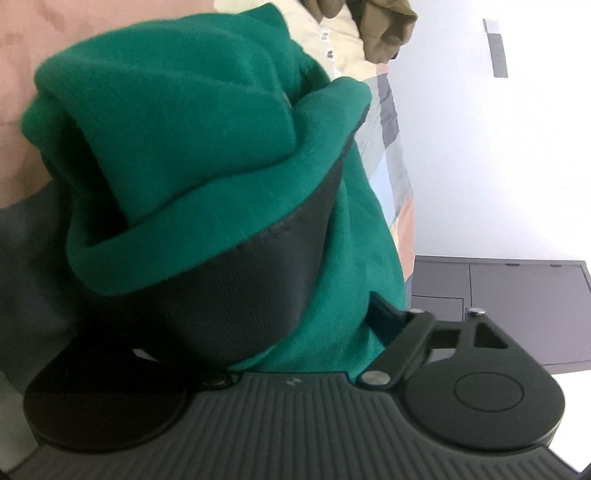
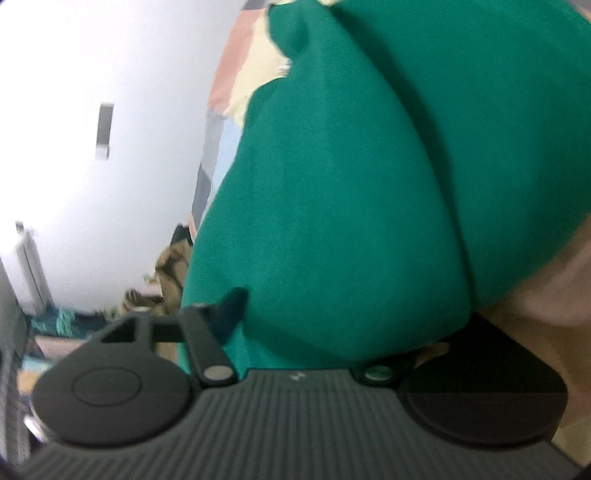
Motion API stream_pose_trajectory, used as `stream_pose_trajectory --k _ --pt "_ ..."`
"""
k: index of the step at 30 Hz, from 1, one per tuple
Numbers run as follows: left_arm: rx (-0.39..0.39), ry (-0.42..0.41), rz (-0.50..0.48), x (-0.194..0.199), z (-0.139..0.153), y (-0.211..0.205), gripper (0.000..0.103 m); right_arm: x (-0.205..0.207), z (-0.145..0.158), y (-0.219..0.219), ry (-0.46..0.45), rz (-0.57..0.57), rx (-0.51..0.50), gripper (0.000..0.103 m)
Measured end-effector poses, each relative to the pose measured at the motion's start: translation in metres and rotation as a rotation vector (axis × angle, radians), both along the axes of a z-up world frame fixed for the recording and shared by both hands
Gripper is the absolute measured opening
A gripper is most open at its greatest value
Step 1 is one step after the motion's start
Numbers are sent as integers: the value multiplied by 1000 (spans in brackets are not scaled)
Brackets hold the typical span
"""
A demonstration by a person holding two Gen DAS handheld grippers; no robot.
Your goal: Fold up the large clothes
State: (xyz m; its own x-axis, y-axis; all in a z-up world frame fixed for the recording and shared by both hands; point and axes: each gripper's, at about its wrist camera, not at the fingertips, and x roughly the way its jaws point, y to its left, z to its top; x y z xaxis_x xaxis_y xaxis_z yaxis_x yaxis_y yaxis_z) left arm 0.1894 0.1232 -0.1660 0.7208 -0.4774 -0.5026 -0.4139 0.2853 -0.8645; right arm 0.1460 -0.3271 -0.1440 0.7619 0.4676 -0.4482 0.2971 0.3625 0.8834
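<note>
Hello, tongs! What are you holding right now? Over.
Left tongs shut on green garment, fabric bunched over one finger. Right tongs buried in the same cloth; grip likely. Patchwork bedding behind. Nothing blocking.

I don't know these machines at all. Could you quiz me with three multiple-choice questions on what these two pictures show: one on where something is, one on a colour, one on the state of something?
1. Where is the tan garment in the left wrist view?
A. At the top, beyond the green cloth
B. Draped over the dark cabinet
C. Under the gripper body

2. What colour is the large garment being handled?
A. Red
B. Green
C. White

3. How does the green garment sit on the left gripper?
A. Spread flat and smooth
B. Bunched in thick folds over a finger
C. Clear of it altogether

Answers:
1 A: the tan garment sits at the top edge, past the cloth.
2 B: the green garment fills both views.
3 B: its folds wrap over the dark finger of the left gripper.
</note>
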Motion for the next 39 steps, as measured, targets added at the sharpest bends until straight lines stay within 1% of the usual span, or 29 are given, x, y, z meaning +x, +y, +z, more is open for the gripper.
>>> stream_pose_trajectory --k 1,2,3,5,8,11,12,13,16,21,23,25,26,27,29,30,33,34,35,36,37,38,39 --pt "13 -10 -5 -2 2 0 72 -2 4 0 -11 12 -17 46" --pt "39 -29 -15 -4 7 -1 67 -4 8 1 -27 23 -38 41" --pt "64 -49 -26 -3 10 -3 65 -6 13 3 -46 35 -66 39" --pt "106 -97 -52 -12 21 -6 56 -11 24 7 -89 54 -139 34" --pt "117 -170 -64 -19 32 -6 49 -21 39 10 -147 63 -211 29" --pt "134 -227 -79 -32 45 -6 46 -27 54 10 -205 73 -263 27" --pt "145 -240 -89 -37 49 -6 45 -24 58 10 -215 79 -279 27" --pt "150 -250 -96 -42 54 -6 45 -29 63 11 -228 85 -292 26" --pt "155 -259 -121 -55 65 -6 45 -41 76 11 -247 96 -319 26" --pt "163 -244 -178 -84 90 -7 45 -75 92 1 -260 118 -319 26" --pt "162 -232 -196 -98 98 -8 45 -90 101 -1 -266 132 -321 26" --pt "140 -213 -199 -110 101 -7 45 -101 109 0 -283 147 -336 26" --pt "141 -211 -201 -118 103 -7 45 -107 112 -1 -285 152 -338 26" --pt "147 -205 -204 -115 102 -8 46 -111 113 -2 -284 154 -332 26" --pt "155 -188 -219 -116 98 -9 46 -114 112 -1 -267 149 -318 26" --pt "160 -183 -228 -110 97 -9 47 -114 110 -2 -253 143 -308 26" --pt "156 -150 -251 -113 92 -8 54 -113 100 -7 -216 140 -267 30" --pt "153 -149 -255 -111 91 -7 60 -114 99 -8 -210 141 -256 34" --pt "148 -156 -261 -111 92 -7 67 -115 99 -9 -214 146 -250 43" --pt "147 -166 -269 -115 94 -7 69 -117 100 -8 -226 150 -247 49" --pt "155 -178 -277 -118 97 -9 74 -120 103 -8 -245 152 -243 58" --pt "167 -193 -279 -120 102 -10 78 -124 106 -8 -264 147 -242 59" --pt "180 -211 -282 -122 106 -11 79 -127 110 -7 -277 140 -249 59"
